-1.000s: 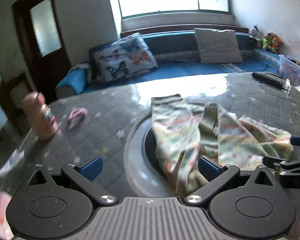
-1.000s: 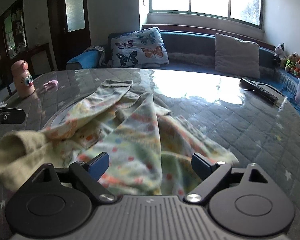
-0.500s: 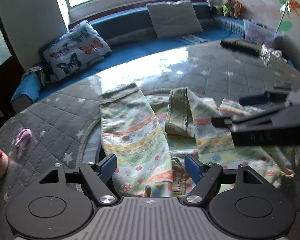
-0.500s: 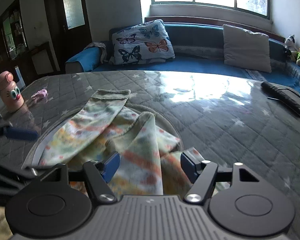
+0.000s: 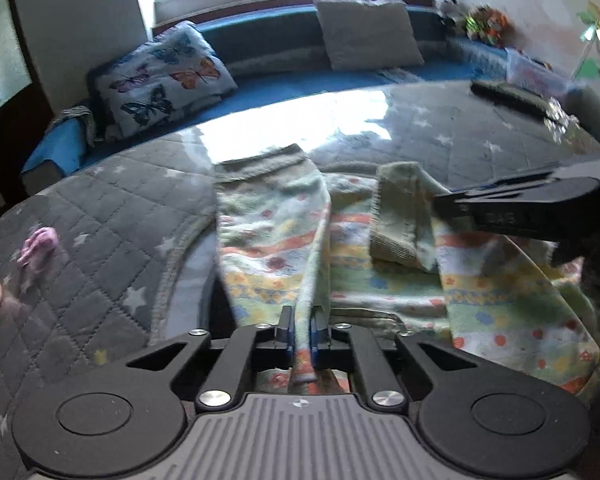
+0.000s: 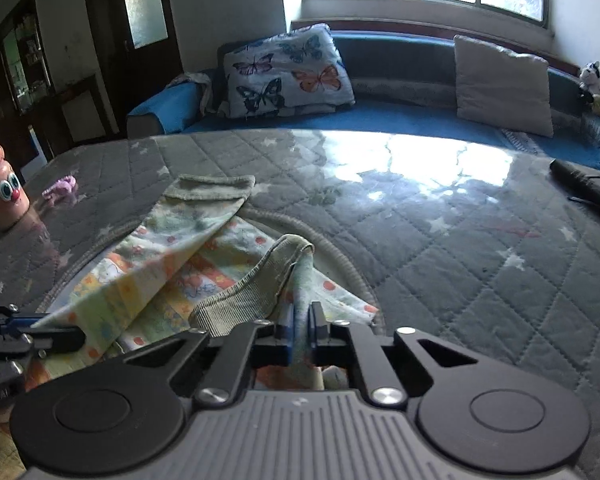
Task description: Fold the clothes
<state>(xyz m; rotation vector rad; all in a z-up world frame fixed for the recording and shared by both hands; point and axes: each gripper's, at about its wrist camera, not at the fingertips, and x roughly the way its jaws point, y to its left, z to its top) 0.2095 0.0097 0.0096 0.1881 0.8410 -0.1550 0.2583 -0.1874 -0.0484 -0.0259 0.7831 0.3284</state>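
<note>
Patterned pants (image 5: 276, 240), near end under hand-held gripper (image 5: 302, 330)

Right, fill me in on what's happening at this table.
A person with two handheld grippers is folding pastel patterned children's trousers on a grey quilted star-print tabletop. The left gripper is shut on a pinched ridge of one leg. The right gripper is shut on the other leg near its ribbed green cuff, lifting it off the cloth.

The only marking is a short embossed code on the side of the right gripper (image 5: 512, 216), seen in the left wrist view just behind its fingers; blur leaves its characters unreadable. Nothing else carries legible text.
</note>
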